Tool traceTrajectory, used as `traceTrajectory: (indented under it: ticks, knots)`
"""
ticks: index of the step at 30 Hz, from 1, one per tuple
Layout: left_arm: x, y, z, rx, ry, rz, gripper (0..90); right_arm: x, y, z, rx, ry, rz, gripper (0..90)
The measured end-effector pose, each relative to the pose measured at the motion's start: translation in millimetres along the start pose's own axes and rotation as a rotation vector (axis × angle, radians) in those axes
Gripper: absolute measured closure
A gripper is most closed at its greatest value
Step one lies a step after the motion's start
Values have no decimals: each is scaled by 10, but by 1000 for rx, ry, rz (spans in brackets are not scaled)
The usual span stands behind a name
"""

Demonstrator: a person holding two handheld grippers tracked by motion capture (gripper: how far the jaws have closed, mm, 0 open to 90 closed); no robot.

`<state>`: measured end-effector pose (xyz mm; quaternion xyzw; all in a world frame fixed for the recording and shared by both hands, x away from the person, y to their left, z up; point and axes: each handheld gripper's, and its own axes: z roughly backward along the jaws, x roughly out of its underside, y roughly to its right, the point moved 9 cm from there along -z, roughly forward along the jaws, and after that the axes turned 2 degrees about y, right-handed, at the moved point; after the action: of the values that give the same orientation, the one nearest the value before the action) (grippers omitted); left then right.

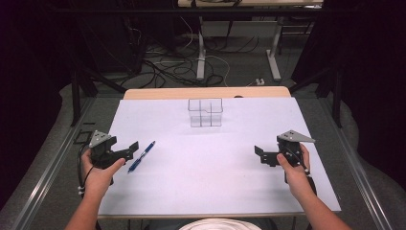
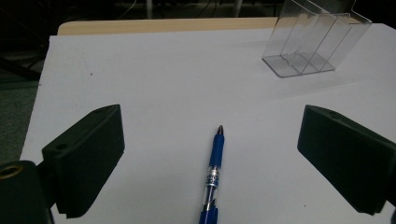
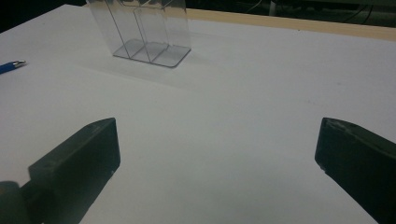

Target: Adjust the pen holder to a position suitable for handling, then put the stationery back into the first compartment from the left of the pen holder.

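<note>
I am lining up my left gripper (image 1: 128, 149) on the blue pen (image 1: 142, 156), which is lying flat on the white table cover (image 1: 210, 172) near its left side, tip pointing away toward the clear divided holder (image 1: 206, 113) standing at the far middle. The jaws are standing wide, with the pen on the sheet between them, touched by neither pad and holding nothing. To do this well, I judge I should be lowering until the pads straddle the barrel near its clear middle section, keeping the pen centred, and closing squarely across it so it is not rolling or skidding out sideways; a thin round barrel on a smooth sheet is likely to slip if I am pinching at a slant.

Moving across, my right gripper (image 1: 259, 154) is hovering over the right part of the sheet, jaws equally wide apart and empty, well away from the pen.

The high view is giving me the whole layout: both hands, pen at left, holder far off. My left gripper view is showing the pen's tip (image 2: 220, 128) and how it sits between the pads. My right gripper view is showing the holder's compartments (image 3: 148, 49) from close by and the pen's tip at the picture's left edge.
</note>
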<state>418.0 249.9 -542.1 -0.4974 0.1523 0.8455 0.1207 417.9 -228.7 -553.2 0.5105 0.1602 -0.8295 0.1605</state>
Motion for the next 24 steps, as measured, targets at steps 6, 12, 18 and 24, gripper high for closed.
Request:
traceTrajectory:
  ticks: [6,12,18,24]
  knots:
    - [-73,10,-21,3,-13,-15,131,17,17,-8,-8,-9,-8,0]
    - [-151,66,-61,17,-45,-39,165,19,23,-11,-4,-13,-15,0]
    - [-271,102,-92,16,-45,-60,201,22,15,-18,-10,-12,-20,0]
    - [-359,148,-142,32,-63,-80,248,20,26,-10,-14,-10,-18,0]
